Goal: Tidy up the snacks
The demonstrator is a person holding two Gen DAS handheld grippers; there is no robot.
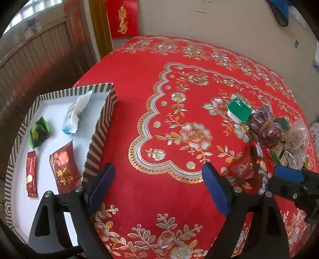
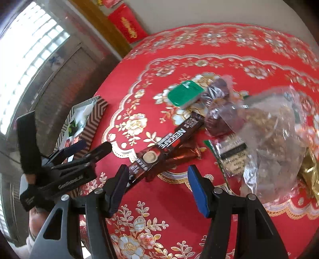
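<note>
A striped box (image 1: 99, 127) with a white floor sits at the table's left edge; it also shows in the right wrist view (image 2: 93, 119). It holds a red rose packet (image 1: 63, 167), a thin red stick (image 1: 31, 173), a green packet (image 1: 38, 131) and a white-blue packet (image 1: 76, 113). My left gripper (image 1: 157, 187) is open and empty beside the box. A snack pile lies at the right: a green-lidded cup (image 2: 185, 95), dark red wrapped sweets (image 2: 219, 107), a clear bag (image 2: 275, 139). My right gripper (image 2: 159, 189) is open just short of a brown Nescafe stick (image 2: 169, 143).
The round table wears a red flowered cloth (image 1: 169, 59). A wall and a red hanging (image 1: 121, 18) stand behind it, a window (image 2: 30, 49) at the left. The right gripper shows at the right of the left wrist view (image 1: 289, 177). The left gripper shows in the right wrist view (image 2: 83, 151).
</note>
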